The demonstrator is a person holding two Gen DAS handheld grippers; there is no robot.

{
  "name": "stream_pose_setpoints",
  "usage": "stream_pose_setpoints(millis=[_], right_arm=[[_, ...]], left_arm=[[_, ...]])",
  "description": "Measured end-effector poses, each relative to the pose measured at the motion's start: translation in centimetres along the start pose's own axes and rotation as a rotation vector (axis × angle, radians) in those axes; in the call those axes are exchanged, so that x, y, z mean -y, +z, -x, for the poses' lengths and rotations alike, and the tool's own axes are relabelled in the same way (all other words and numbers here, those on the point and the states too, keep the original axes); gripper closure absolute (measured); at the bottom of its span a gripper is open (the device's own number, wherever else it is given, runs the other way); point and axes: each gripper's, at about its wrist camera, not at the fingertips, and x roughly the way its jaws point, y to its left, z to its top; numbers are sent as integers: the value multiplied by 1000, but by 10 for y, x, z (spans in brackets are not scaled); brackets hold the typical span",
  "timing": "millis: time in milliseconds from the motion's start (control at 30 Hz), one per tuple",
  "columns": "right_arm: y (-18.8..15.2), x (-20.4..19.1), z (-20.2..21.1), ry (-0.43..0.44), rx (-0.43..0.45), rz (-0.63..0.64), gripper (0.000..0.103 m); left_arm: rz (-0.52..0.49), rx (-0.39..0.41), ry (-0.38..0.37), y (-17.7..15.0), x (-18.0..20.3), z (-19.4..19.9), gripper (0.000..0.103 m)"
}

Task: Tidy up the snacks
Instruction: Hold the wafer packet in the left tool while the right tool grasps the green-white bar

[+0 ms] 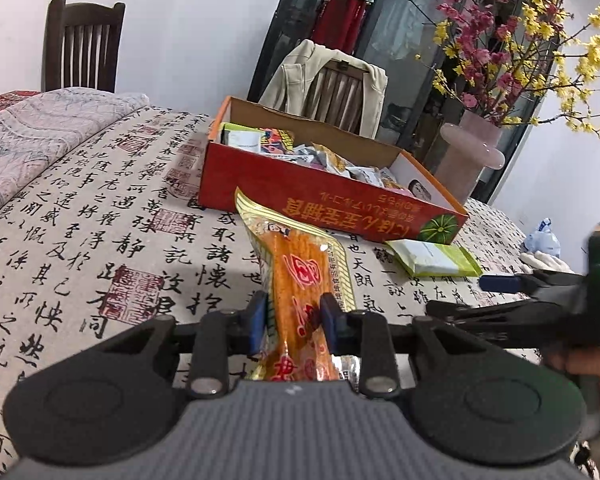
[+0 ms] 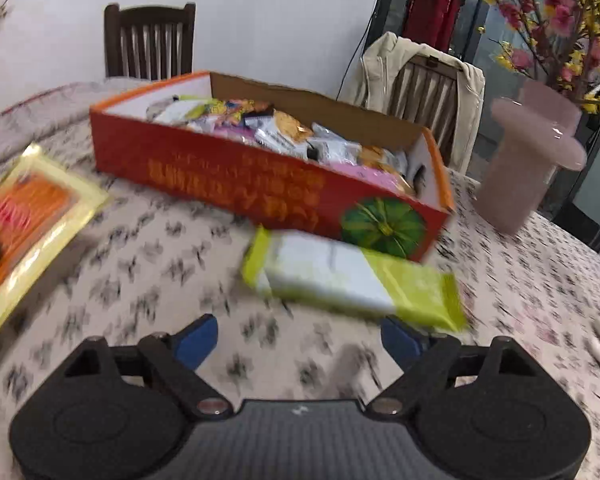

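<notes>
My left gripper (image 1: 294,314) is shut on a long orange snack packet with yellow edges (image 1: 300,264), held above the table and pointing toward the red cardboard box (image 1: 300,196). The box is full of mixed snack packets. The packet also shows at the left of the right wrist view (image 2: 28,216). My right gripper (image 2: 300,338) is open and empty, just short of a green and white snack packet (image 2: 352,276) that lies on the tablecloth against the box's front wall (image 2: 236,184). That packet shows in the left wrist view too (image 1: 434,260). The right wrist view is motion-blurred.
A pink vase with flowering branches (image 2: 534,160) stands right of the box. Two wooden chairs stand behind the table, one draped with a beige jacket (image 1: 328,80). The tablecloth with calligraphy print (image 1: 100,220) covers the table. White and blue items (image 1: 544,240) lie at the far right.
</notes>
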Motion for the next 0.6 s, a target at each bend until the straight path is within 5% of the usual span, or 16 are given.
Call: stream_pose_setpoints(millis=[200, 267, 333, 433, 600], right_arm=[[6, 23, 13, 120, 67, -227, 16], [16, 19, 7, 125, 101, -281, 24], [24, 1, 0, 83, 127, -202, 53], [28, -25, -12, 82, 127, -74, 79], [24, -47, -26, 16, 111, 27, 99]], left_arm=[[-12, 2, 3, -1, 5, 3, 74], [-12, 4, 8, 0, 5, 6, 74], [-15, 9, 12, 0, 3, 9, 74], [-13, 7, 24, 0, 1, 10, 74], [-10, 6, 33, 0, 0, 12, 74]])
